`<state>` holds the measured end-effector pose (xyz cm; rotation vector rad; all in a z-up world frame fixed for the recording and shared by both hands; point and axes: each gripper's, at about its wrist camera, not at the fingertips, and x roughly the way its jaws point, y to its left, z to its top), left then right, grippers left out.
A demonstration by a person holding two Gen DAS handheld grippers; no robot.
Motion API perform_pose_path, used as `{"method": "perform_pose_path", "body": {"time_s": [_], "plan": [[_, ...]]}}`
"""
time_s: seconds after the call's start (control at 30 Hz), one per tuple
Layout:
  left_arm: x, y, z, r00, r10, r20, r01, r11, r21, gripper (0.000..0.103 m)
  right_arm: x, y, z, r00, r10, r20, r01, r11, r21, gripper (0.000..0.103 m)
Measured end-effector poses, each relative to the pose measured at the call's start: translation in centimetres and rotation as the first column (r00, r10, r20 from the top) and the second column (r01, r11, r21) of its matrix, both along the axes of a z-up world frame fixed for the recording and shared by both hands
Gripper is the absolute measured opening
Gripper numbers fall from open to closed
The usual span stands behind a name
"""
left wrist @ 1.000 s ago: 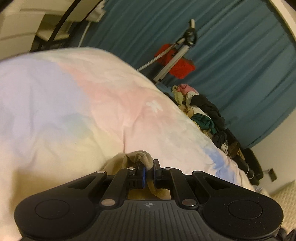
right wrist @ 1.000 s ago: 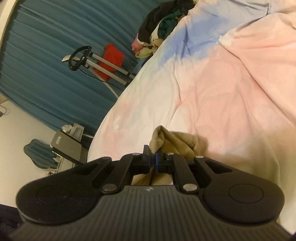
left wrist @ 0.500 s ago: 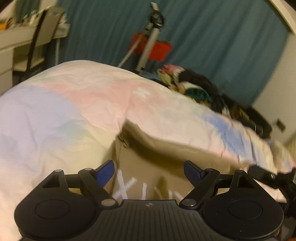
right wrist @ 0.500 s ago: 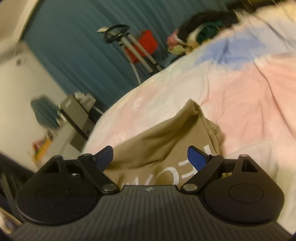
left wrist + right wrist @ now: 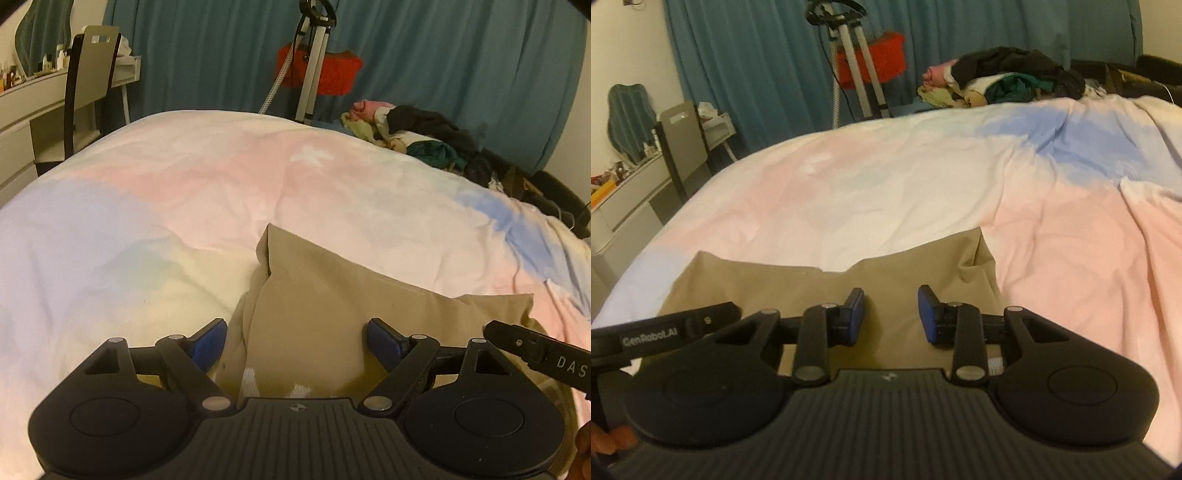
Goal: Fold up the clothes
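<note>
Released since a second ago, when both tools pinched its bunched corners, the tan cotton garment with white lettering [image 5: 332, 306] now lies spread on the bed

Its far edge sits flat across the pastel pink, blue and cream duvet [image 5: 184, 192], one corner peaked at the left and a fold of fabric doubled under along that side, which suits a first fold laid down and let go. Over its near part the left tool [image 5: 295, 338] hovers with blue pads spread wide and nothing between them, having opened within the last second. Beside it the right tool [image 5: 891, 314] has just been closing from a wide spread; its pads stand partly apart above the cloth and press on nothing. Well beyond, a heap of mixed unfolded clothes [image 5: 997, 79] waits at the bed's far edge, before teal curtains [image 5: 221, 48]
</note>
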<state>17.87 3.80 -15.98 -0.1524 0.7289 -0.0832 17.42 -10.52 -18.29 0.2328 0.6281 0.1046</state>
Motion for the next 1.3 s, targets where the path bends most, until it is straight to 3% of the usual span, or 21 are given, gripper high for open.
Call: {"method": "perform_pose_path", "body": {"time_s": [0.17,0.37,0.6,0.7,0.77,0.87,1.07,1.17,1.27,1.3], "plan": [[-3.5,-0.4,1.7,0.998,-0.039,0.042,0.039,0.999,0.006,0.084,-3.6,0.4,2.3,0.998,0.019,0.053,-0.02,1.0,0.001,0.036],[-5.4,-1.3,1.0,0.996,-0.086,-0.015,0.087,0.994,0.06,0.085,-5.9,1.2,1.0,0.997,0.054,-0.051,-0.056,0.998,-0.025,0.035],[-5.8,0.2,0.8,0.995,-0.052,-0.08,0.049,0.998,-0.043,0.085,-5.6,0.7,0.2,0.995,0.034,-0.094,-0.032,0.999,0.025,0.035],[-7.6,1.7,2.3,0.996,-0.052,-0.078,0.039,0.986,-0.161,0.085,-5.9,0.8,0.4,0.995,0.028,-0.096,-0.026,0.999,0.022,0.035],[-9.0,2.9,3.2,0.995,-0.054,-0.084,0.028,0.958,-0.285,0.085,-6.2,0.8,0.4,0.995,0.023,-0.097,-0.021,1.0,0.02,0.035],[-10.7,4.7,2.7,0.992,-0.062,-0.108,0.004,0.885,-0.466,0.087,-6.2,0.9,0.5,0.995,0.018,-0.101,-0.016,1.0,0.022,0.035],[-8.8,6.0,-2.3,0.951,-0.002,-0.31,-0.192,0.781,-0.595,0.086,-6.1,0.7,0.5,0.994,0.005,-0.107,-0.001,0.999,0.039,0.036],[-7.3,7.1,-4.1,0.927,0.051,-0.371,-0.297,0.705,-0.645,0.073,-6.4,0.3,0.8,0.994,-0.015,-0.108,0.022,0.997,0.07,0.036],[-6.8,8.3,-4.7,0.916,0.103,-0.387,-0.361,0.629,-0.688,0.048,-7.3,-0.7,1.8,0.995,-0.039,-0.089,0.053,0.985,0.162,0.039],[-6.9,8.4,-4.7,0.917,0.108,-0.383,-0.364,0.62,-0.695,0.041,-7.6,-1.1,2.0,0.996,-0.03,-0.087,0.048,0.975,0.215,0.039]]}}
